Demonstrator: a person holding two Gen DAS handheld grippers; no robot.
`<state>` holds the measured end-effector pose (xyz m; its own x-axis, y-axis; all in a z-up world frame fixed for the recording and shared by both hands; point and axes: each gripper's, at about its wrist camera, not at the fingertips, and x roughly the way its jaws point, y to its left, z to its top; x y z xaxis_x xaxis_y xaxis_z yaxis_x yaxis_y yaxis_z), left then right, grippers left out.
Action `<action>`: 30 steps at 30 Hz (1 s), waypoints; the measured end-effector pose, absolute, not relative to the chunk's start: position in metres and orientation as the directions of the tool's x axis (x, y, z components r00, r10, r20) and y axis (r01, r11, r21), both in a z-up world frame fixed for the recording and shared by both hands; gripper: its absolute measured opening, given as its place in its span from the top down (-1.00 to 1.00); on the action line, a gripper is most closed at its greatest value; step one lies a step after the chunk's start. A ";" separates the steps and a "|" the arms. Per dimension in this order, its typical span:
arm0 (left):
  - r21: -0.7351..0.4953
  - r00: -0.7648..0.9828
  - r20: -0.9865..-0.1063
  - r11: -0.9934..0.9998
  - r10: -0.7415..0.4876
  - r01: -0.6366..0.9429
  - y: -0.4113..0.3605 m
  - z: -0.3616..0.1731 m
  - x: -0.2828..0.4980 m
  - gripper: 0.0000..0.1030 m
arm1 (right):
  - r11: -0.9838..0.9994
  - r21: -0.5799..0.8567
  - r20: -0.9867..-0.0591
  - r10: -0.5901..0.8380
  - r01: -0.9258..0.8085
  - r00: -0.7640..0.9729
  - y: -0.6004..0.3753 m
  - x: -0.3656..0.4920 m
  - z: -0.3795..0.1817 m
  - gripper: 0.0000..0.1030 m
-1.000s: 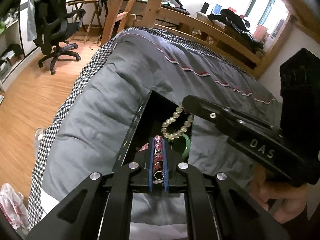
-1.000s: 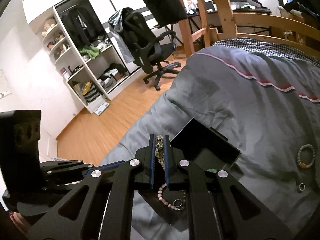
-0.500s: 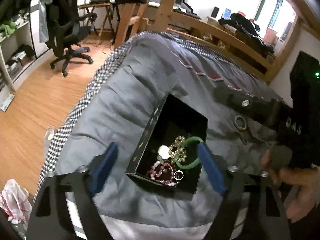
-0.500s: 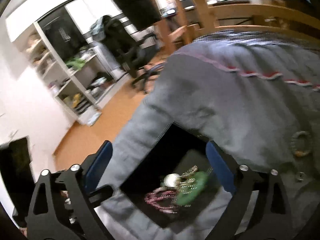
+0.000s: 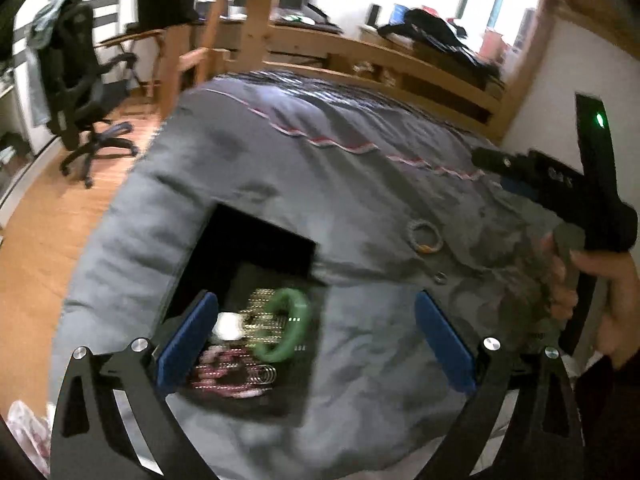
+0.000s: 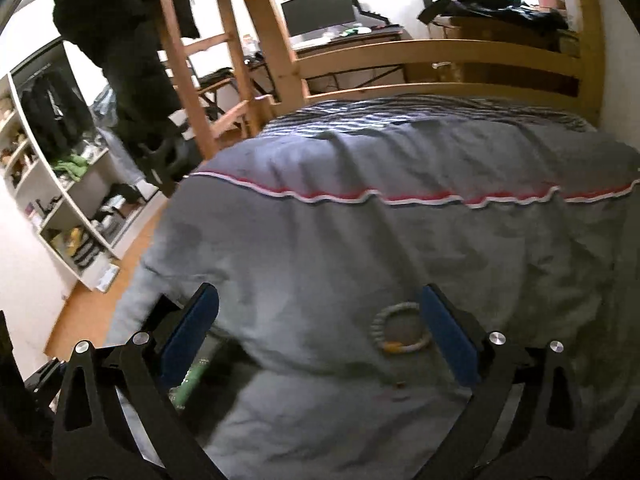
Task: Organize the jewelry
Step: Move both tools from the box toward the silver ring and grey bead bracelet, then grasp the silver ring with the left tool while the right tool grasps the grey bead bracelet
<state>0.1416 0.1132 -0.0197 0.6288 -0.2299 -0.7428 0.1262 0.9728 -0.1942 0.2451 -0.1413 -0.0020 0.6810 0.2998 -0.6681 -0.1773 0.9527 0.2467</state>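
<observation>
Jewelry: green bangle (image 5: 286, 326), pink beads (image 5: 224, 376) and a ring sit piled in the black box (image 5: 256, 248) on the bed (image 5: 320, 184). Beaded bracelet (image 6: 400, 330) and small ring (image 5: 440, 278) lie loose on the quilt beside it. Left gripper (image 5: 316, 340) and right gripper (image 6: 320, 332): jaws just opened to full width, nothing held; right lined up over the bracelet, likely next pick.
</observation>
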 end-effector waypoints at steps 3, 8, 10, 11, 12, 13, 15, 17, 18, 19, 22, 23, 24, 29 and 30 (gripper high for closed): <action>-0.187 0.604 -0.755 0.966 -0.256 0.176 0.081 -0.033 0.150 -0.88 | 0.952 0.220 -0.685 0.305 -0.212 0.662 -0.152 0.253 -0.011 -0.93; -0.204 0.564 -0.765 0.948 -0.311 0.245 0.024 -0.063 0.162 -0.87 | 0.942 0.182 -0.696 0.326 -0.283 0.639 -0.154 0.263 -0.028 -0.92; -0.232 0.546 -0.762 0.933 -0.349 0.274 0.005 -0.075 0.164 -0.72 | 0.924 0.201 -0.694 0.368 -0.325 0.618 -0.154 0.265 -0.034 -0.92; -0.248 0.530 -0.760 0.921 -0.377 0.299 -0.007 -0.083 0.166 -0.61 | 0.912 0.214 -0.683 0.395 -0.349 0.615 -0.155 0.265 -0.037 -0.91; -0.259 0.507 -0.764 0.909 -0.399 0.325 -0.019 -0.092 0.169 -0.39 | 0.908 0.215 -0.679 0.404 -0.360 0.613 -0.155 0.266 -0.040 -0.80; -0.262 0.493 -0.769 0.903 -0.408 0.340 -0.028 -0.100 0.173 -0.20 | 0.905 0.210 -0.687 0.406 -0.370 0.603 -0.155 0.270 -0.044 -0.65; -0.268 0.472 -0.775 0.895 -0.421 0.358 -0.042 -0.114 0.179 -0.17 | 0.904 0.194 -0.715 0.397 -0.382 0.575 -0.155 0.278 -0.056 -0.18; -0.255 0.469 -0.780 0.895 -0.414 0.365 -0.052 -0.123 0.187 -0.17 | 0.900 0.185 -0.727 0.396 -0.395 0.561 -0.155 0.284 -0.066 -0.17; -0.252 0.468 -0.780 0.893 -0.415 0.373 -0.056 -0.127 0.191 -0.17 | 0.896 0.187 -0.737 0.399 -0.403 0.546 -0.156 0.289 -0.074 -0.16; -0.255 0.462 -0.780 0.889 -0.422 0.381 -0.059 -0.129 0.196 -0.17 | 0.894 0.191 -0.743 0.402 -0.405 0.535 -0.157 0.292 -0.080 -0.16; -0.266 0.456 -0.775 0.881 -0.437 0.392 -0.067 -0.138 0.209 -0.16 | 0.883 0.204 -0.757 0.416 -0.423 0.503 -0.158 0.303 -0.098 -0.08; -0.263 0.456 -0.778 0.883 -0.433 0.389 -0.070 -0.141 0.215 -0.16 | 0.880 0.207 -0.762 0.419 -0.428 0.494 -0.158 0.306 -0.102 -0.08; -0.262 0.455 -0.779 0.884 -0.431 0.388 -0.071 -0.144 0.220 -0.12 | 0.876 0.210 -0.766 0.423 -0.434 0.484 -0.158 0.310 -0.107 -0.08; -0.267 0.456 -0.779 0.886 -0.431 0.380 -0.078 -0.157 0.236 -0.04 | 0.884 0.187 -0.786 0.397 -0.429 0.475 -0.156 0.325 -0.123 -0.10; -0.261 0.459 -0.779 0.886 -0.427 0.383 -0.079 -0.158 0.237 -0.04 | 0.885 0.190 -0.793 0.393 -0.425 0.465 -0.157 0.328 -0.128 -0.13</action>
